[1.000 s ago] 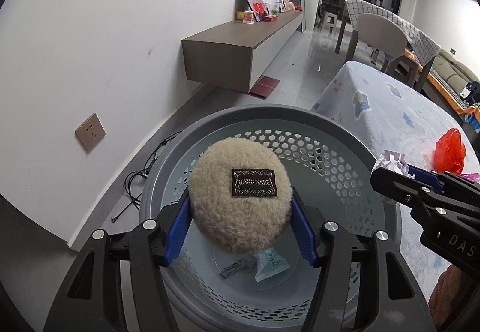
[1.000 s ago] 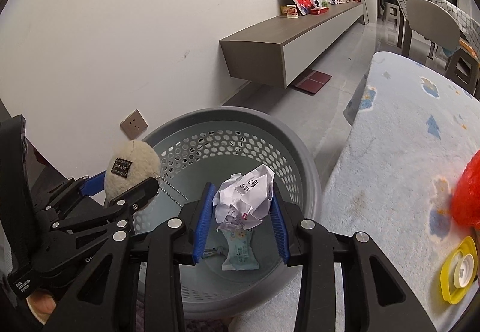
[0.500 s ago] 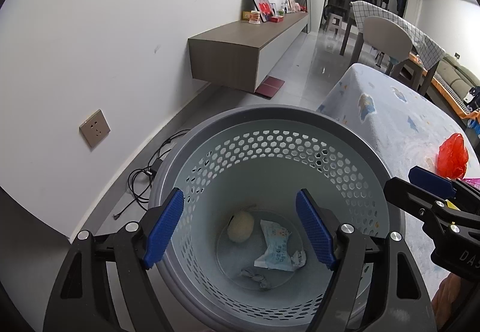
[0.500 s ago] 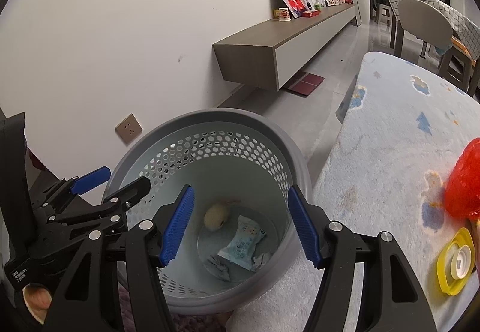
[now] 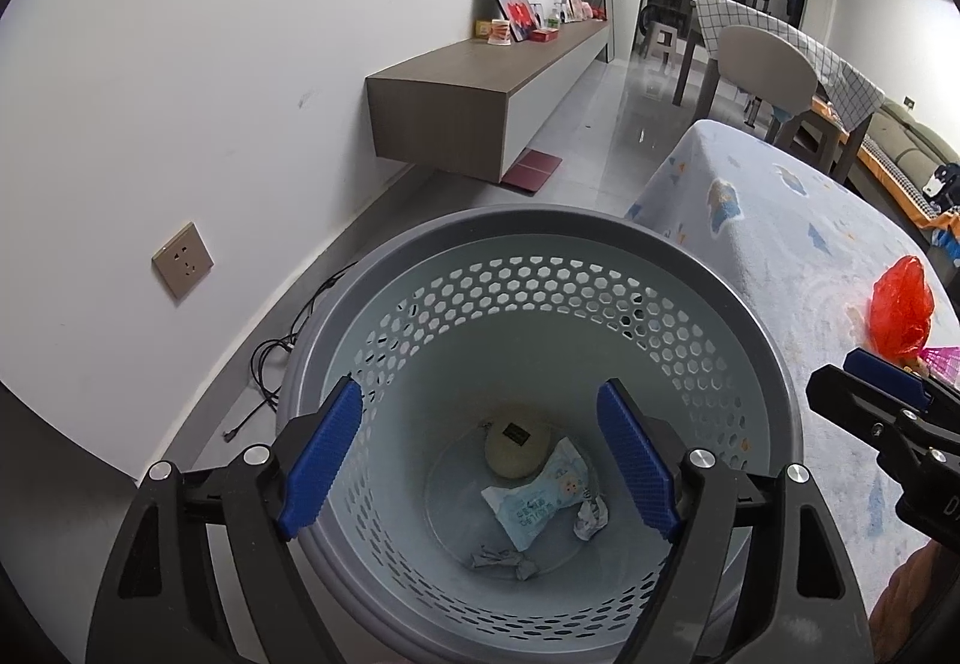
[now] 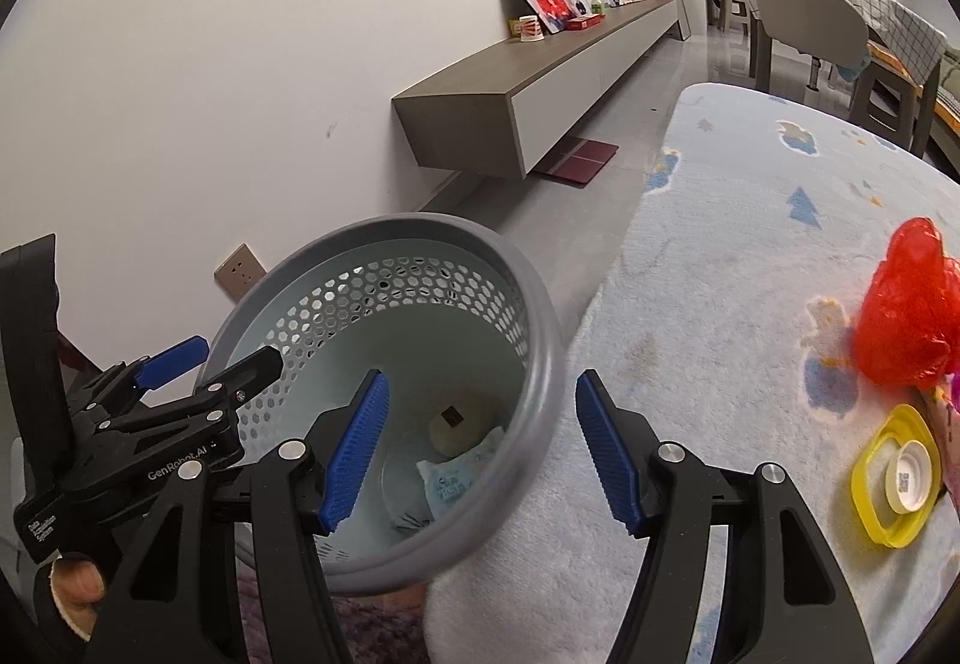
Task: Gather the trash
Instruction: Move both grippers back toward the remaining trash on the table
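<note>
Hovering left hand-held gripper [image 5: 480, 460] over basket [image 5: 600, 226], jaws just spread, empty; right hand-held gripper [image 6: 480, 448] likewise released, empty. Red bag [image 6: 906, 310] on rug beside basket: light, crinkly, slippery; pinch bunched top.

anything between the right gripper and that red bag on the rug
Nothing visible does. The right gripper is open and empty over the basket's rim; only bare rug lies between it and the red plastic bag. The yellow ring sits nearer, off that line.
</note>
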The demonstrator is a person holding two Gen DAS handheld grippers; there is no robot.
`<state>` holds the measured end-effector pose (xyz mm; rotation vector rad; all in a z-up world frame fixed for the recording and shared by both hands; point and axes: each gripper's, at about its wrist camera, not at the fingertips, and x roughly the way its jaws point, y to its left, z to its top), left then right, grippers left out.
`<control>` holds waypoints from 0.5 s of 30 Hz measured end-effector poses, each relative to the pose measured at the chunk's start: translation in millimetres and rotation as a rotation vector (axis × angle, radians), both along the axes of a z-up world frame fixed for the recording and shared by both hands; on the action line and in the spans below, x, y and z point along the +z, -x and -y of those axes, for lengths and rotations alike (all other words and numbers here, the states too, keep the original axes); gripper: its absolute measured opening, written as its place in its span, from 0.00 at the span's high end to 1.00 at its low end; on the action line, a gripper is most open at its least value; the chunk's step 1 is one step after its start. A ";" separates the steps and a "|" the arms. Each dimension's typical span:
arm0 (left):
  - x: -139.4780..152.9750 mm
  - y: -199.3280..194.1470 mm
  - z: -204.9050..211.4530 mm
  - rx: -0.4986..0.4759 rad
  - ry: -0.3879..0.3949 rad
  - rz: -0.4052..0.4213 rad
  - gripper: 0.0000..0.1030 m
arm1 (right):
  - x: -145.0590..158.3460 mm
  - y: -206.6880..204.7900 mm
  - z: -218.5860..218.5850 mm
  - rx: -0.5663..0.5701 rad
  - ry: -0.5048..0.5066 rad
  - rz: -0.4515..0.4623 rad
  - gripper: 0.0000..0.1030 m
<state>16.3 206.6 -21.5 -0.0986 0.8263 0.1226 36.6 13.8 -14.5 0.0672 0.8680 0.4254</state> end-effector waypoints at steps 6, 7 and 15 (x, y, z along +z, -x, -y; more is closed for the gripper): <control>4.3 -1.0 15.0 -0.032 0.000 0.015 0.19 | 2.5 8.7 23.7 -0.045 -0.002 0.004 0.40; 5.7 -1.0 18.4 -0.040 0.002 0.019 0.18 | 3.1 10.5 27.9 -0.054 -0.003 0.005 0.40; 13.9 -1.7 44.8 -0.097 0.001 0.039 0.16 | 7.7 24.7 63.3 -0.131 -0.008 0.011 0.40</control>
